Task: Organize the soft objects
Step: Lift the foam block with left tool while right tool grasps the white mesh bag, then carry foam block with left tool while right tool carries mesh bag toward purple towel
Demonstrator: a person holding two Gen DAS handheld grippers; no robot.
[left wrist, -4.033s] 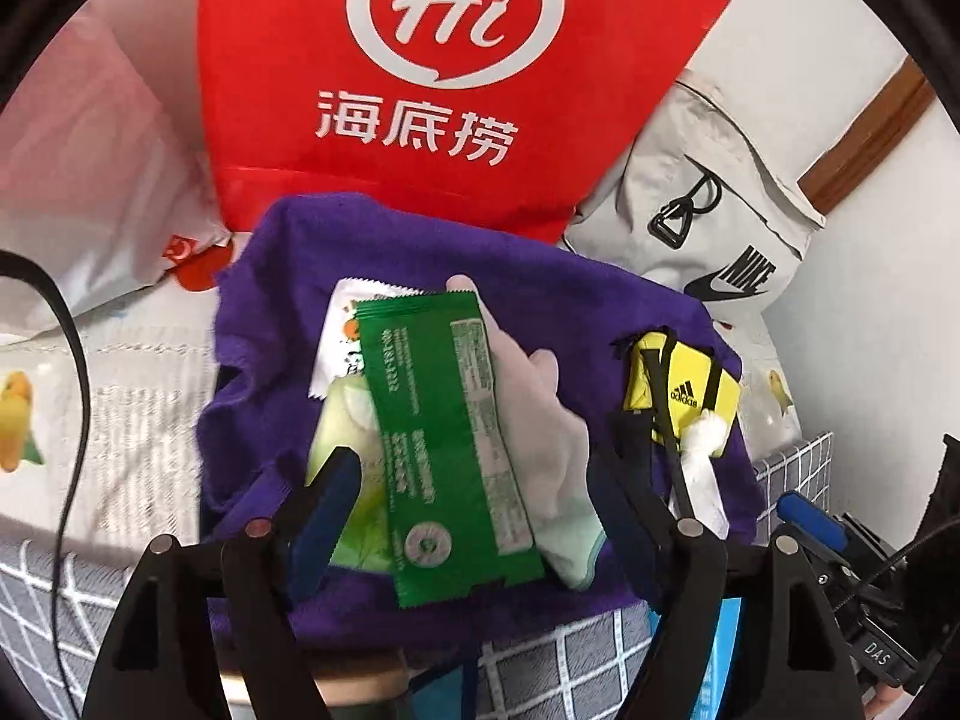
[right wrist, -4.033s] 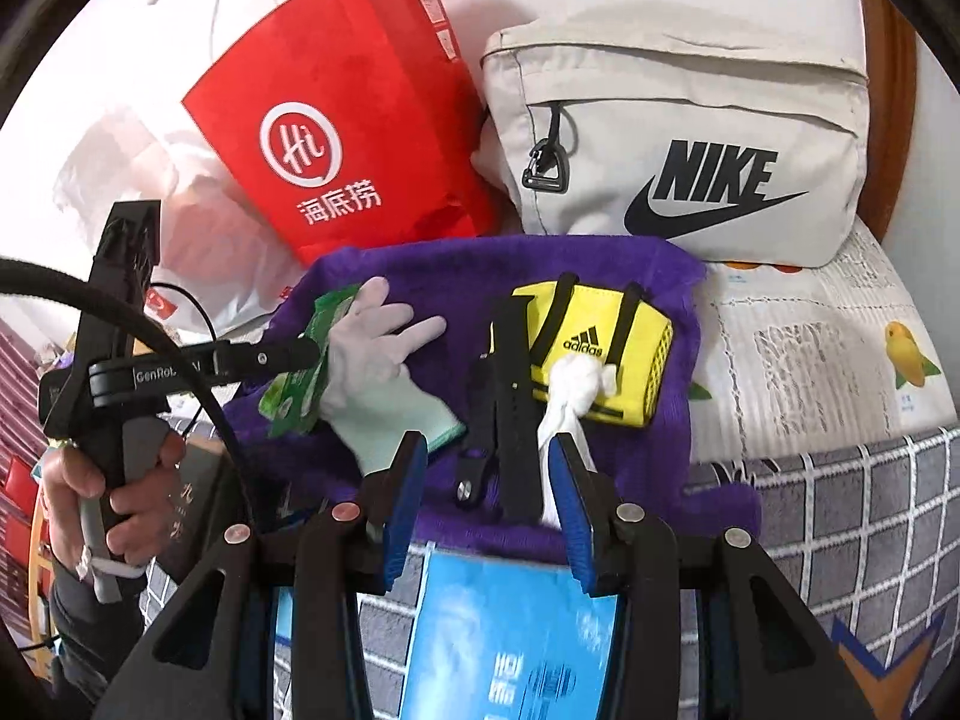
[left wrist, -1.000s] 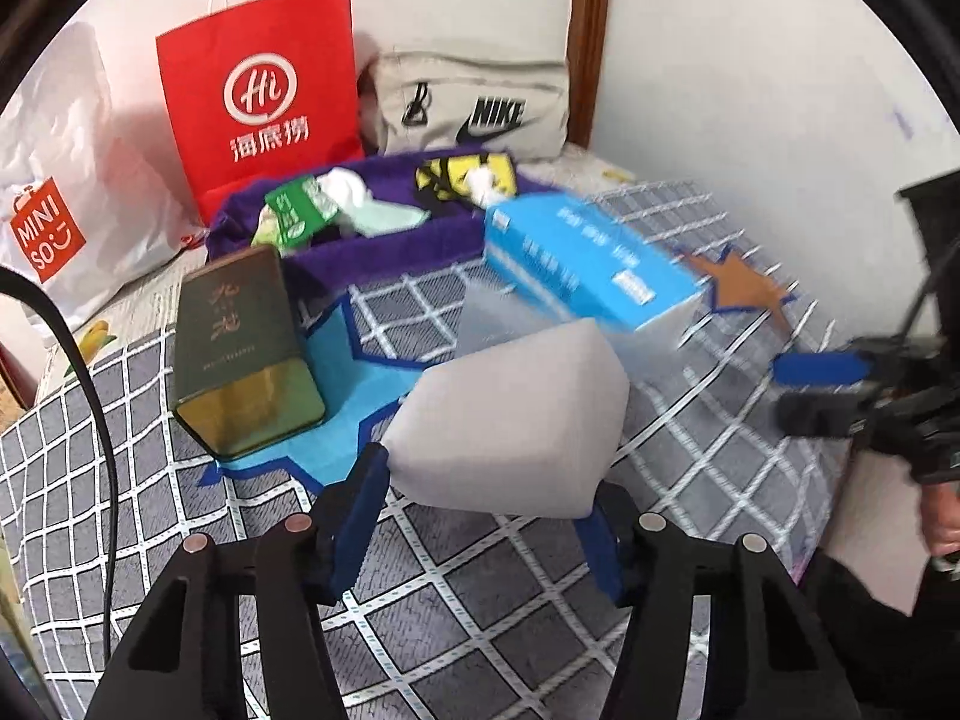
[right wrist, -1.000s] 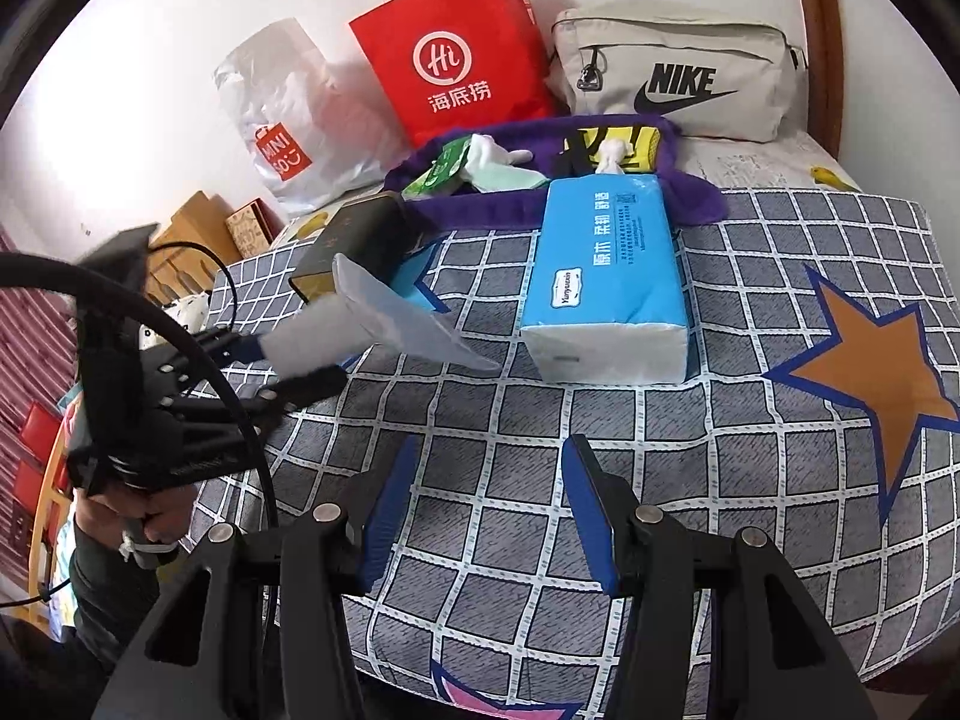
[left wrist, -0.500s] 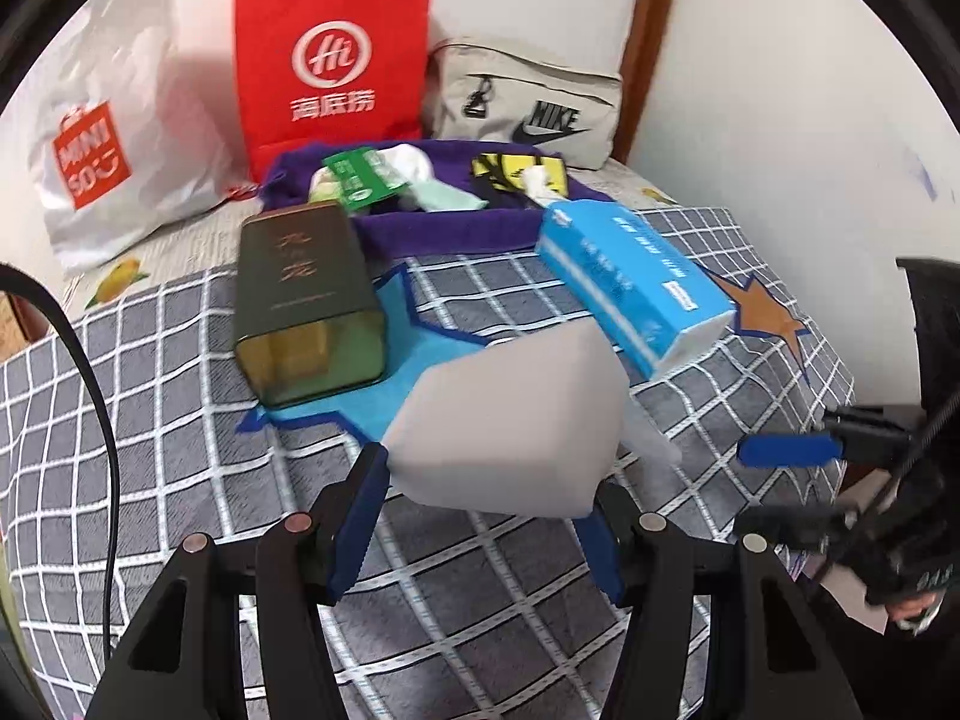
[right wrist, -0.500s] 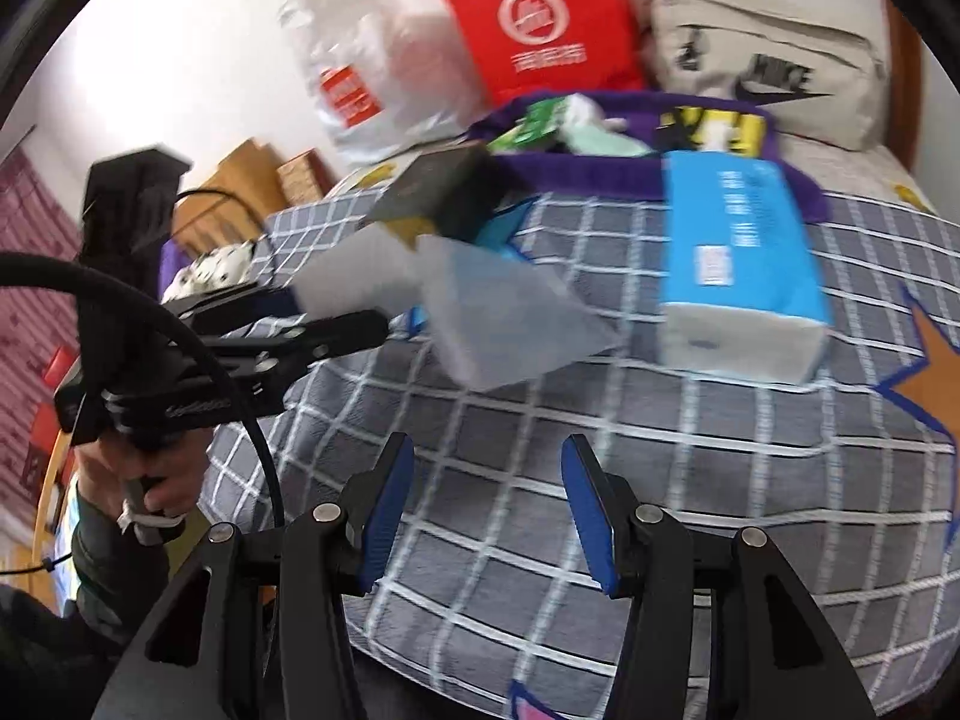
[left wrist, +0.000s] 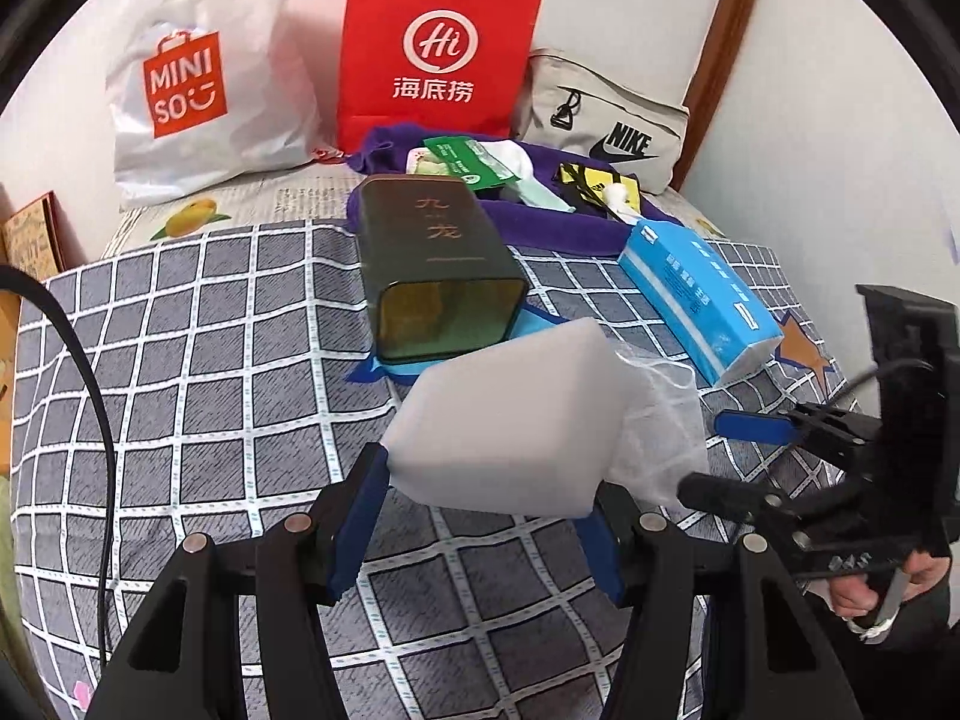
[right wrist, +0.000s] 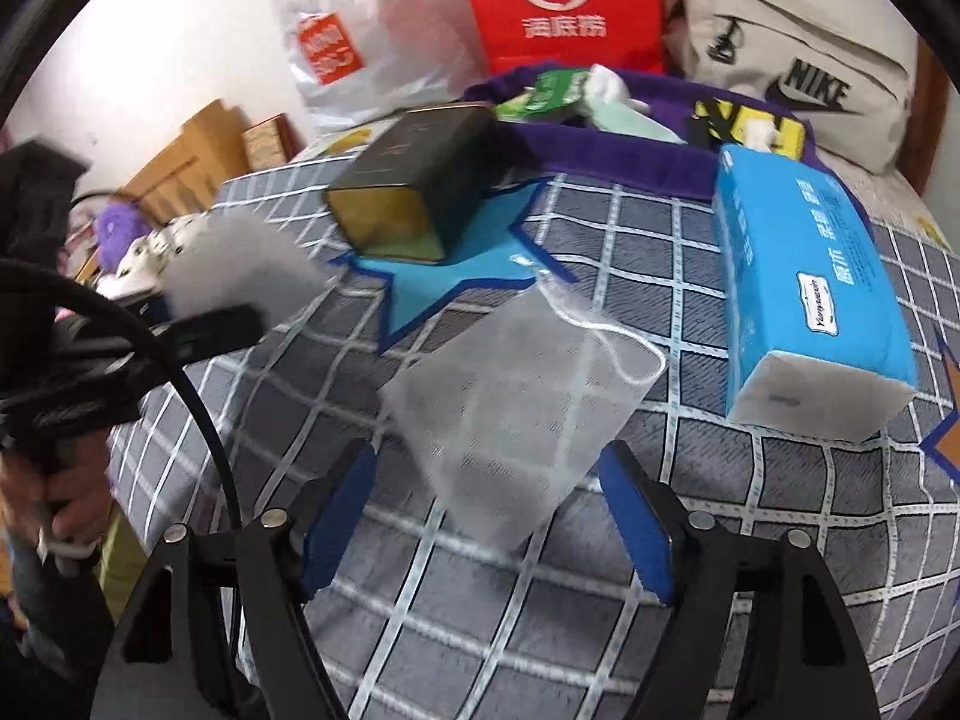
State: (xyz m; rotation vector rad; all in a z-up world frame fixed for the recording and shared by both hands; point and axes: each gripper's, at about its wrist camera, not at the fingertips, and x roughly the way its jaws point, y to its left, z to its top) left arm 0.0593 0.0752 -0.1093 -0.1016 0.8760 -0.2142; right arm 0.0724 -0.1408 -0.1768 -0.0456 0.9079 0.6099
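White foam, a soft sponge block [left wrist: 510, 420], is pinched between the blue pads of the left gripper [left wrist: 486, 516] above the grey checked bedspread [left wrist: 228, 396]. A translucent mesh pouch [right wrist: 516, 396] with a white drawstring is seen at the block's three o'clock side in the left wrist view; in the right wrist view it is seen in front of the right gripper [right wrist: 486, 510], whose jaws are opening, spread wide, with no pad pressed on it. Whether the pouch is resting on the bedspread or hanging from the block cannot be told.

At twelve o'clock from the block, a dark green tin [left wrist: 438, 270] bearing gold Chinese characters is laid on its side on a blue star patch. At two o'clock, a blue tissue pack [left wrist: 696, 294] is laid; the small label on it is too fine to be read with certainty. Beyond the tin, a purple towel [left wrist: 540, 228] is spread, and a green sachet [left wrist: 462, 162], a pale glove [left wrist: 528, 180] and a yellow pouch [left wrist: 594, 180] with an Adidas mark are held on it.

Against the wall, a white bag [left wrist: 198, 90] printed "MINISO" is set at eleven o'clock, a red bag [left wrist: 438, 48] with a "Hi" logo and Chinese characters at twelve, and a beige bag [left wrist: 606, 126] marked "NIKE" at one. A hand [left wrist: 864, 594] is seen on the right gripper's handle.
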